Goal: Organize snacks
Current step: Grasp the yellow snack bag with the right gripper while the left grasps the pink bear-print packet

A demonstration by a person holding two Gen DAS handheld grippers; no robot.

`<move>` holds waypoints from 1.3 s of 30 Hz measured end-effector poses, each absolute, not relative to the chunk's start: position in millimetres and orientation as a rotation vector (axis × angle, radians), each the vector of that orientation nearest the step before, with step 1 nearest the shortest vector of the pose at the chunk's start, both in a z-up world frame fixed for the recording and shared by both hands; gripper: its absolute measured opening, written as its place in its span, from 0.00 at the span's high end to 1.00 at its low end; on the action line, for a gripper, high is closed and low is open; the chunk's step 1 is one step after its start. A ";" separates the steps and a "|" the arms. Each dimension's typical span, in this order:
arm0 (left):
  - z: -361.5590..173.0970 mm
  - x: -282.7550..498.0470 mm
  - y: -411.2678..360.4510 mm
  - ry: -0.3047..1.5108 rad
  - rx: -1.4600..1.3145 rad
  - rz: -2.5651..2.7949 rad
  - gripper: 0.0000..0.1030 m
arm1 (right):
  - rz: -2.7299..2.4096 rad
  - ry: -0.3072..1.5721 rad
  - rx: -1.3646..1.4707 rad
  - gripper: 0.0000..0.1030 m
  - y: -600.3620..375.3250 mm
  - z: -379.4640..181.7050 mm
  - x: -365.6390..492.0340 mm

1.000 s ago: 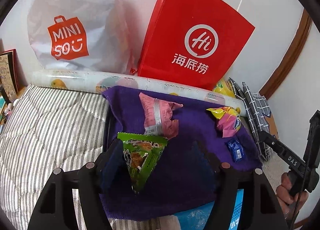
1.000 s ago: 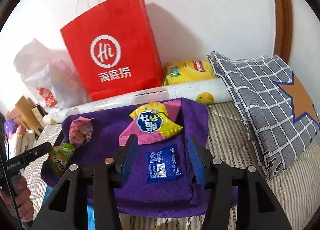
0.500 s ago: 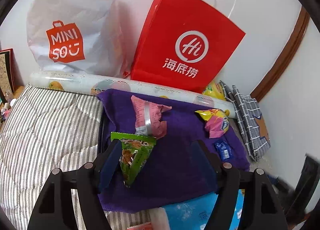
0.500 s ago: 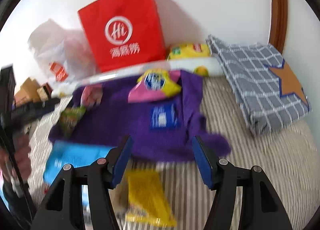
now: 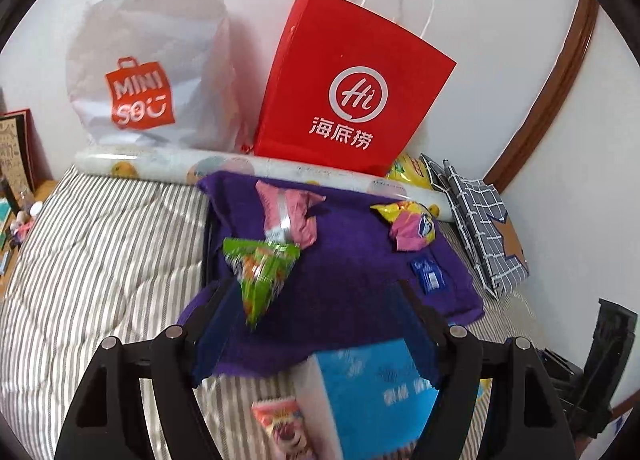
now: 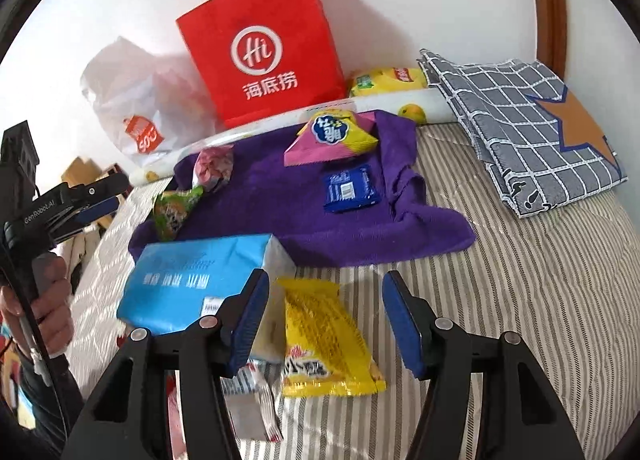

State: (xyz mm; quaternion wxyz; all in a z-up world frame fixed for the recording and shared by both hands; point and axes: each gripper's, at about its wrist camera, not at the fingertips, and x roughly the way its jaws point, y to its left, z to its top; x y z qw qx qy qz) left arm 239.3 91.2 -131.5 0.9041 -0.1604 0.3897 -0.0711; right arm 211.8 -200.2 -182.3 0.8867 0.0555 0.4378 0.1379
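Purple towel [image 6: 280,212] on the striped bed [image 6: 540,300] carries four snack packets; red paper bag [image 6: 260,48] at twelve o'clock, contents hidden. Right claw [image 6: 324,316] closing, pads clear of yellow packet [image 6: 320,332]. Left claw [image 5: 316,324] opening, empty.

The lower end of the pink snack packet [image 5: 280,426] is cut off by the bottom edge of the left wrist view, and its print is blurred. The lettering on the blue tissue pack [image 5: 372,388] is smeared there, and one corner is covered by a finger [image 5: 420,324] of the left gripper. Most of the yellow chip bag [image 5: 408,172] is hidden behind the red paper bag [image 5: 352,92]. In the right wrist view, the silver wrapper [image 6: 252,404] is partly covered by the right gripper's finger [image 6: 248,316], so its print cannot be read. The small items at the bed's left edge [image 5: 20,220] are too small to be identified.
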 end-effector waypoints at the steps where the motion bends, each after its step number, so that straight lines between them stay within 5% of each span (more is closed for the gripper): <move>1: -131.9 235.1 92.8 0.807 -0.334 -0.145 0.27 | 0.285 0.915 0.101 0.42 -198.5 -185.0 211.2; 5: -132.5 216.4 99.4 0.814 -0.336 -0.135 0.27 | 0.283 0.963 0.070 0.42 -191.4 -207.4 216.9; 8: -132.3 200.9 104.9 0.817 -0.319 -0.120 0.27 | 0.297 1.006 0.036 0.60 -187.3 -224.8 220.6; 12: -134.6 186.0 109.4 0.833 -0.297 -0.096 0.27 | 0.289 0.987 0.039 0.66 -192.4 -220.9 209.0; 32: -181.1 159.3 72.9 0.994 -0.203 -0.124 0.29 | 0.275 0.976 -0.050 0.59 -195.7 -227.1 168.6; 39: -200.3 162.7 62.8 1.058 -0.167 -0.126 0.52 | 0.284 0.963 -0.006 0.56 -200.8 -232.5 167.8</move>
